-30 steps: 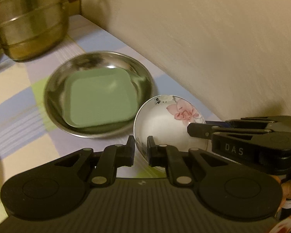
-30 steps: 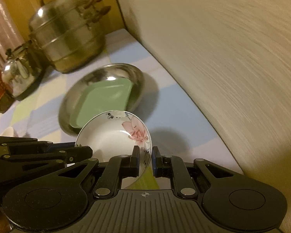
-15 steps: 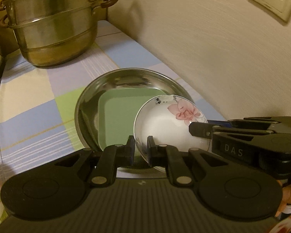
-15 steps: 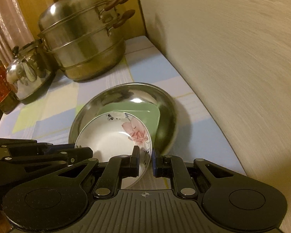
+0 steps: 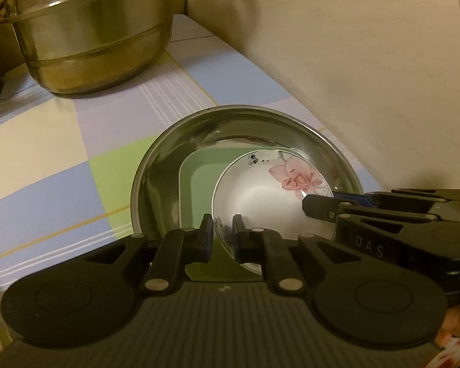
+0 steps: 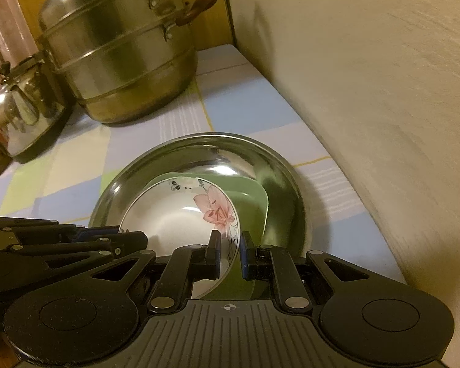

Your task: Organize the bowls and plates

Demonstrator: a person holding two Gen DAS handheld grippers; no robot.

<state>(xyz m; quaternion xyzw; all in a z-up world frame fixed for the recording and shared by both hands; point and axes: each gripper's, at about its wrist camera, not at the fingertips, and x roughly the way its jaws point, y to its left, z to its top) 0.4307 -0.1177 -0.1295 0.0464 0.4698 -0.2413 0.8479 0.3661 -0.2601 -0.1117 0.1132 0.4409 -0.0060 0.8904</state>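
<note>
While over steel basin [image 5: 174,141], floral bowl [image 5: 260,202] rim pinched between left and right jaws.

The right gripper [image 6: 230,253] pinches the bowl's [image 6: 174,217] rim, and the left gripper [image 6: 135,239] grips its opposite edge. The bowl hangs over the green plate [image 6: 251,202] inside the steel basin [image 6: 199,150]. Beyond the basin stand a steamer [image 6: 119,55] and kettle [image 6: 21,113].

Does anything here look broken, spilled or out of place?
Nothing stands out. The flowered bowl looks whole, pinched by both grippers, left and right, above the green plate inside the steel dish. No spills show.
</note>
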